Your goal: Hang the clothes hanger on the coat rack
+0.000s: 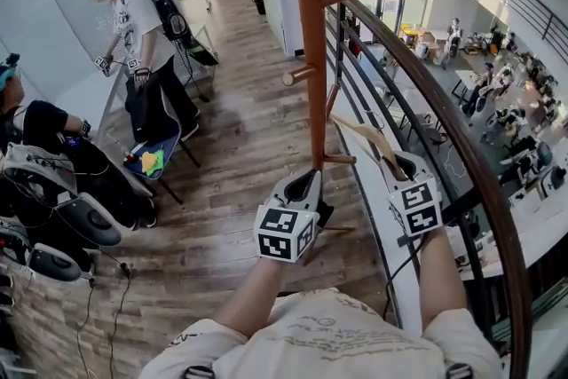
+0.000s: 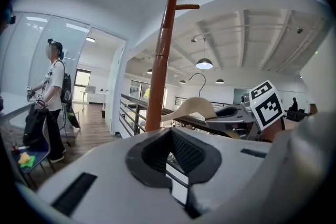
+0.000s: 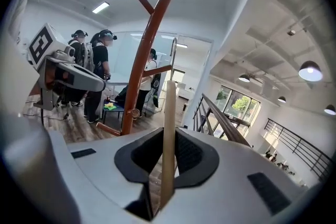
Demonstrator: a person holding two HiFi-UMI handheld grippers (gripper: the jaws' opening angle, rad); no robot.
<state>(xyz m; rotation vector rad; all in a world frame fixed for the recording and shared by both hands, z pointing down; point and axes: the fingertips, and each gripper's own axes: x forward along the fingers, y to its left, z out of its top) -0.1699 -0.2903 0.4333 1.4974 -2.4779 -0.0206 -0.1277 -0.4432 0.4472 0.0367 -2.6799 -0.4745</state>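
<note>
The brown wooden coat rack (image 1: pixel 311 58) stands in front of me, with pegs sticking out at several heights. My right gripper (image 1: pixel 395 164) is to the right of the pole, shut on a pale wooden clothes hanger (image 1: pixel 366 140). In the right gripper view the hanger (image 3: pixel 168 128) stands edge-on between the jaws, its metal hook (image 3: pixel 172 57) pointing up beside the rack (image 3: pixel 144 55). My left gripper (image 1: pixel 306 184) is close to the pole's base, open with nothing between its jaws. In the left gripper view the hanger (image 2: pixel 195 107) sits right of the pole (image 2: pixel 160 60).
A curved wooden railing (image 1: pixel 461 138) runs along the right, with a lower floor beyond it. A person (image 1: pixel 142 31) stands at the back left by a low stand holding a blue tray (image 1: pixel 151 162). Another person (image 1: pixel 35 124) sits at the far left among grey equipment (image 1: pixel 62 217).
</note>
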